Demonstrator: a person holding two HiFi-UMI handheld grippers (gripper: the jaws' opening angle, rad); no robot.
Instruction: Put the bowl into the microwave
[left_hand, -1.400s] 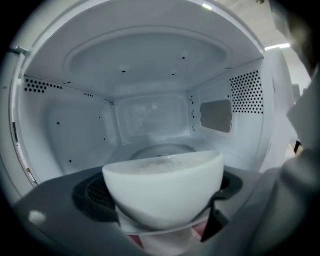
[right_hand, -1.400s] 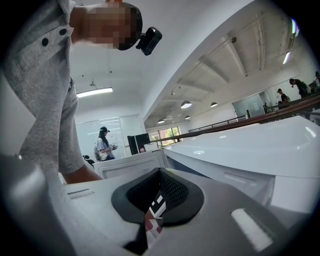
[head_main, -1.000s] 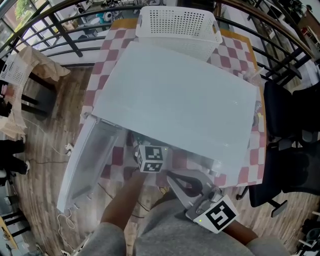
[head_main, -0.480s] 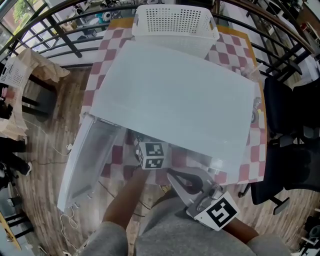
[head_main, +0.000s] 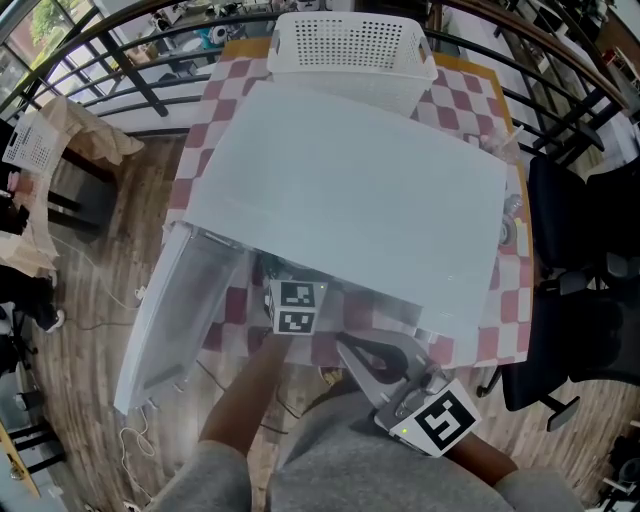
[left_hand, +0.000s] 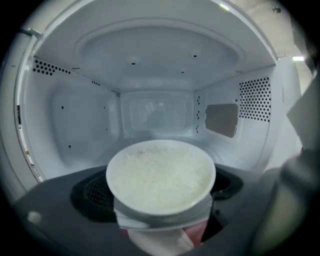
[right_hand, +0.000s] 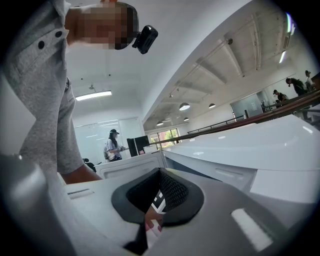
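The left claw (left_hand: 161, 223) grips the rice-filled bowl (left_hand: 161, 175) low on its wall at the microwave (left_hand: 155, 75) mouth; likely heavy, rigid, slippery; keep level; right claw (right_hand: 150, 227) narrow, empty.

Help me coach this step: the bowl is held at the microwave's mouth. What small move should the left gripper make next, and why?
Probably ease the left gripper forward, keeping the bowl level. Its jaws are clamped on the bowl of rice, which sits at the open front of the microwave cavity. The space ahead looks empty, and the door stands swung aside.
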